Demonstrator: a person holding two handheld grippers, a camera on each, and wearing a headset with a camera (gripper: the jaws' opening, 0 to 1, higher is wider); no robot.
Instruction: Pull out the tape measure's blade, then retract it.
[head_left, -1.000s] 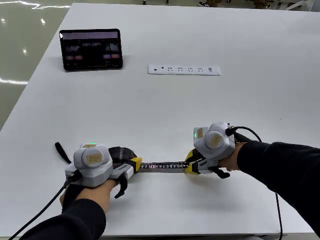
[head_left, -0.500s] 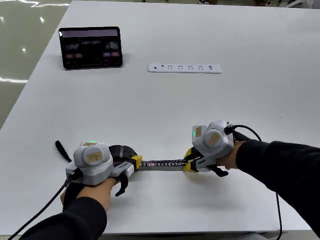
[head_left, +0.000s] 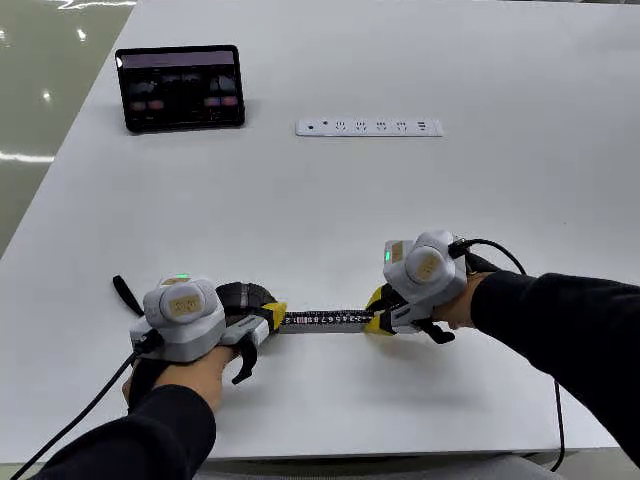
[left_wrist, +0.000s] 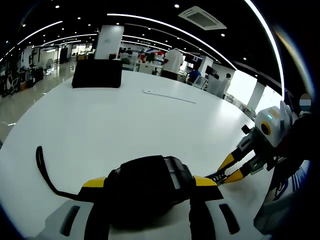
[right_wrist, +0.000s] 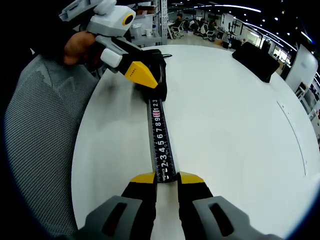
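Tape measure (head_left: 243, 298) is lying near the front edge of the white table (head_left: 400, 200), its black case being clamped by the left gripper (left_wrist: 150, 182). Its numbered blade (right_wrist: 160, 140) is stretching flat to the right gripper (right_wrist: 167, 179), whose nearly closed jaws are pinching its end.

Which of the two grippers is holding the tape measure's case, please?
The left gripper: its jaws clamp the black case, while the right gripper pinches the blade.
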